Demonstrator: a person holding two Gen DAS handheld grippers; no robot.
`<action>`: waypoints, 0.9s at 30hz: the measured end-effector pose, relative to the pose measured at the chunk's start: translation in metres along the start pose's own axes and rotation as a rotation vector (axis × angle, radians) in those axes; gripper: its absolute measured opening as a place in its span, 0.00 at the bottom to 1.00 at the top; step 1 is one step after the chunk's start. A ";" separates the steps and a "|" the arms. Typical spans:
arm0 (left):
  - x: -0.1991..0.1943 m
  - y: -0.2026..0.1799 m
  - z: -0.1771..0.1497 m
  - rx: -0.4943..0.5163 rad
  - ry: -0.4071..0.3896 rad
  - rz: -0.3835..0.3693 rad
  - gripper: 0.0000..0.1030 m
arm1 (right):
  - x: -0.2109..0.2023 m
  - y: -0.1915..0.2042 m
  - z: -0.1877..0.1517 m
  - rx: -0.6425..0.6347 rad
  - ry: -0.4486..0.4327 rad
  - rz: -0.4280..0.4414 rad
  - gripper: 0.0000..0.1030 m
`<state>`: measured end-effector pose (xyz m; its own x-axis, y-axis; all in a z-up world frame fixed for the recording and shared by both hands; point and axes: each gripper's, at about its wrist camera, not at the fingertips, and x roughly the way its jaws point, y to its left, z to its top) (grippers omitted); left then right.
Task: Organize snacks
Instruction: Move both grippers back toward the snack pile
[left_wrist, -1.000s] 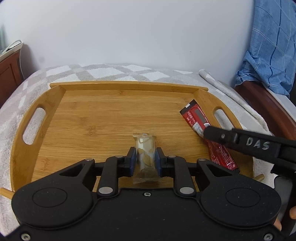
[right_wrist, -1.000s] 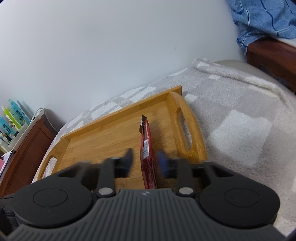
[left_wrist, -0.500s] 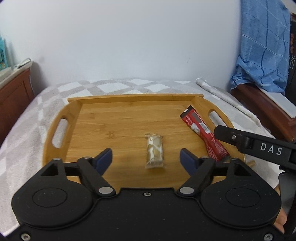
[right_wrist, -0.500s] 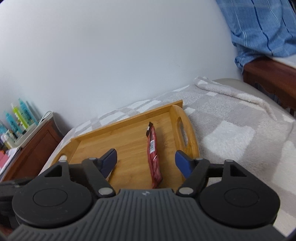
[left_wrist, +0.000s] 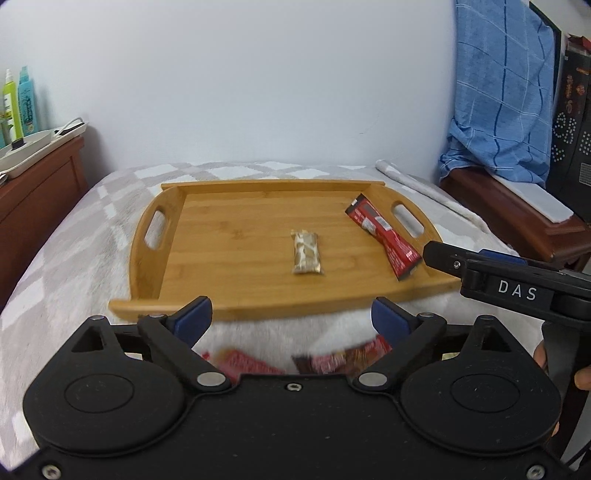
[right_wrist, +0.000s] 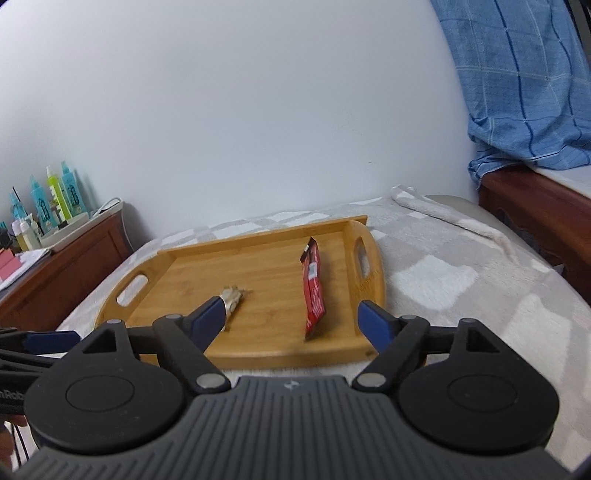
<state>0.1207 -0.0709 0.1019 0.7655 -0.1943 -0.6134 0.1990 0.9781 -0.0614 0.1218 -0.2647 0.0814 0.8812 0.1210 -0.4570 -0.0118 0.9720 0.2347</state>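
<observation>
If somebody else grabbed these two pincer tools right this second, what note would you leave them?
Left gripper: jaws have just been opening, now wide, nothing between them; it sits short of the tray's near rim.
Right gripper: jaws have also just been opening, nothing held.
Wooden tray sits on the checked blanket.
Done: the beige snack pack lies near the tray's middle, and the red snack stick lies by the right handle hole.
Left: more red and brown wrappers lie on the blanket below the left gripper, blurred. They probably go on the tray next.
</observation>
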 end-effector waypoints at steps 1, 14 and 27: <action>-0.004 0.000 -0.005 -0.002 0.000 -0.002 0.91 | -0.005 0.001 -0.003 -0.008 -0.002 -0.008 0.86; -0.044 -0.010 -0.057 -0.025 0.002 -0.018 0.93 | -0.063 0.016 -0.052 -0.032 0.011 -0.065 0.86; -0.053 -0.008 -0.085 -0.029 0.038 0.010 0.93 | -0.091 0.028 -0.085 -0.063 0.039 -0.149 0.87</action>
<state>0.0266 -0.0622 0.0678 0.7435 -0.1824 -0.6434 0.1734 0.9818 -0.0780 0.0014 -0.2310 0.0569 0.8562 -0.0189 -0.5163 0.0872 0.9903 0.1084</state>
